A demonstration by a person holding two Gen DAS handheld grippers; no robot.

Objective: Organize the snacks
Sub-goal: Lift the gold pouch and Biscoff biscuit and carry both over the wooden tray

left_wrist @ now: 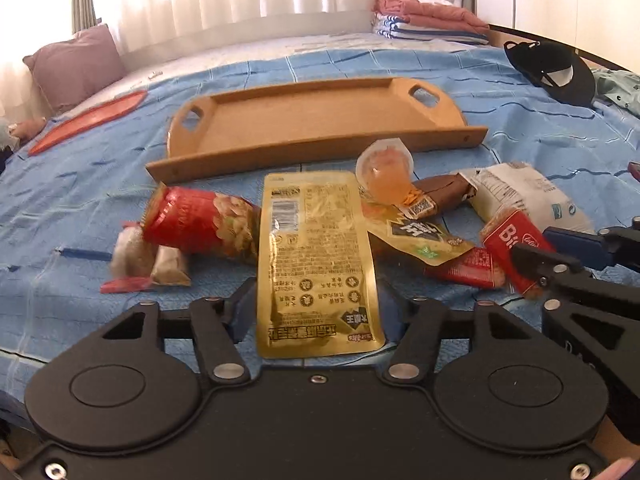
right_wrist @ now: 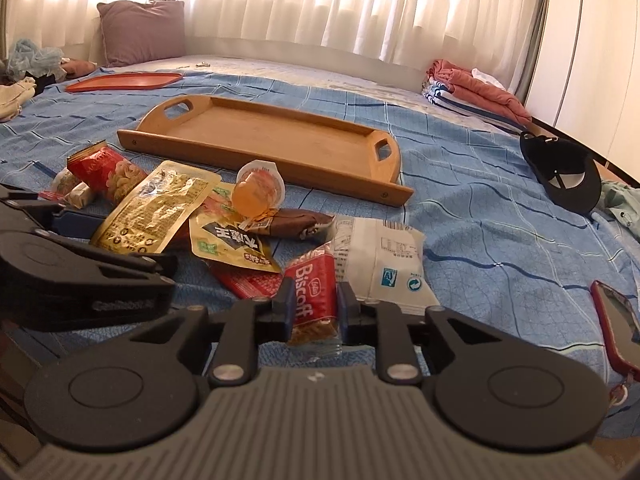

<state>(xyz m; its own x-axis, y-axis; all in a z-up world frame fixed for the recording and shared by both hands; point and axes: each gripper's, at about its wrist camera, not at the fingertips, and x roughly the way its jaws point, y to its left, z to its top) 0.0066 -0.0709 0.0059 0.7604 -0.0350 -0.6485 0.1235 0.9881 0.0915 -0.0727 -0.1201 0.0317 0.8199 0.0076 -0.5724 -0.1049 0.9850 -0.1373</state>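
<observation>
Two grippers work a snack pile on the blue bedspread [right_wrist: 500, 216]. The left gripper [left_wrist: 318, 304] clamps the gold pouch [left_wrist: 316, 264], its Korean print upside down. The right gripper [right_wrist: 314, 308] pinches the red wrapper reading "Biscoff" [right_wrist: 314, 294]. Beyond both sets of fingers lies the wooden tray [right_wrist: 256, 136]; a jelly cup [right_wrist: 256, 194] sits between the tray and the grippers.

Right hand-held gripper [right_wrist: 314, 310] clamped on red Biscoff packet [right_wrist: 316, 294], white packet [right_wrist: 384, 264] just right of it. Ahead: gold pouch [right_wrist: 154, 210], jelly cup [right_wrist: 258, 192], then wooden tray [right_wrist: 256, 136] on bed [right_wrist: 500, 216]. Left hand-held gripper [right_wrist: 120, 268] at left.
</observation>
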